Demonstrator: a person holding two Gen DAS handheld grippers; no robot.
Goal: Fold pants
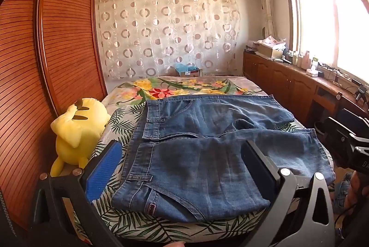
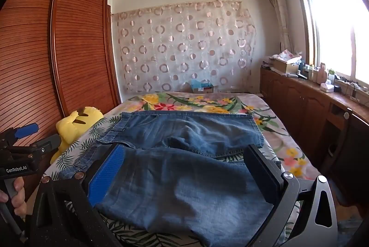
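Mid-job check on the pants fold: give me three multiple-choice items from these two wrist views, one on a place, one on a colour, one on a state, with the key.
1. Where does the yellow plush toy lie relative to the jeans?
A. On the bed beside the waistband end, next to the wardrobe
B. On top of the jeans
C. On the window counter

2. What colour is the pad on one finger of the left tongs?
A. Red
B. Blue
C. White

3. What state are the right tongs in?
A. Shut on the jeans
C. Shut on the toy
B. Open, nothing gripped

Key: 1 A, the toy sits by the waistband against the slatted wardrobe. 2 B, the left view shows a blue pad. 3 B, both fingers stand wide apart with denim merely seen between them.
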